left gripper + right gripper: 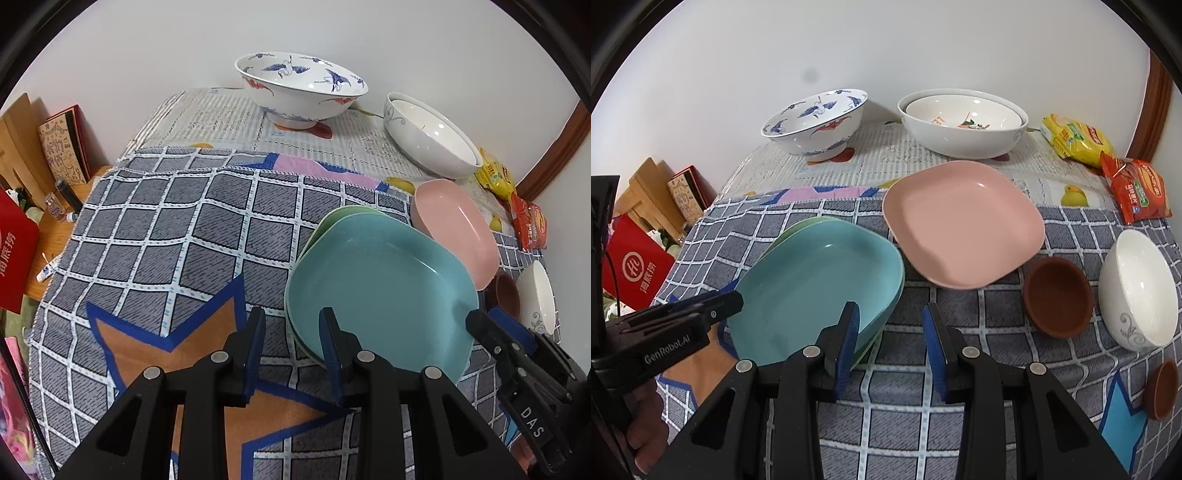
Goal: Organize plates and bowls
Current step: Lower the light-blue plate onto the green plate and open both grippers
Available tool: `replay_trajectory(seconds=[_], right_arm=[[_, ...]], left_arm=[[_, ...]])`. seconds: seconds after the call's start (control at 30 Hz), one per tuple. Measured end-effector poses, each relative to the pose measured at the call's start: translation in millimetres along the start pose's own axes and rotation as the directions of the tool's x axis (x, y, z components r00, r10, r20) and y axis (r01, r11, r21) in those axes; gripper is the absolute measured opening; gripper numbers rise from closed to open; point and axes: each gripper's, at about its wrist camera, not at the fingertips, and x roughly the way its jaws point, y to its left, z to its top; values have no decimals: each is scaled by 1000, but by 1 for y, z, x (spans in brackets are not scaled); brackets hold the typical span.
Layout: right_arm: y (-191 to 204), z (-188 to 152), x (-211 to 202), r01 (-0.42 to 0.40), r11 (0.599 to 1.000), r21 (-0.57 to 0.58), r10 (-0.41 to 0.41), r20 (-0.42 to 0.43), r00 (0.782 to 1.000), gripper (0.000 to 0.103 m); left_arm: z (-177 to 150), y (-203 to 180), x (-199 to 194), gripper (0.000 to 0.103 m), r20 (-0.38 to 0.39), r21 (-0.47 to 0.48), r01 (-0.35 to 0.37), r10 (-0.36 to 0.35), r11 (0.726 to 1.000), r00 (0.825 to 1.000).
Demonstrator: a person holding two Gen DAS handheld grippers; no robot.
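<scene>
Blue plate [380, 291]: on top of a green plate [809, 223], between both tongs.
Left tongs [291, 354]: wide open, holding nothing.
Right tongs [890, 347]: wide open, holding nothing.

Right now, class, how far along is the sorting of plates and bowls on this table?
Done: the blue plate sits stacked on a green plate, and one white bowl is nested inside the large white bowl.

In hand: nothing. The left gripper and right gripper are both open and empty near the blue plate.

Left: the pink plate, two brown bowls, the small white bowl and the crane-patterned bowl stand apart.
</scene>
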Motion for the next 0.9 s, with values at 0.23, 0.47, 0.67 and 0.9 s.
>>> replay_trajectory(seconds=[0.23,0.47,0.67,0.9], right_arm=[[8,-5,11,-15,1000,-15,15,-23,1000,9],[9,-8,25,13,1000,-23,-14,-33,999,9],[0,-4,13,43,999,-28,-43,-15,999,22],[-32,5,-21,116,993,-12,-115,56,992,50]], left_arm=[[-8,1,-14,36,20,5,-9,9,1000,1000],[-9,7,-12,36,13,6,-25,25,1000,1000],[-8,1,-15,36,21,16,-21,21,1000,1000],[3,-32,-29,36,63,64,-35,31,997,998]])
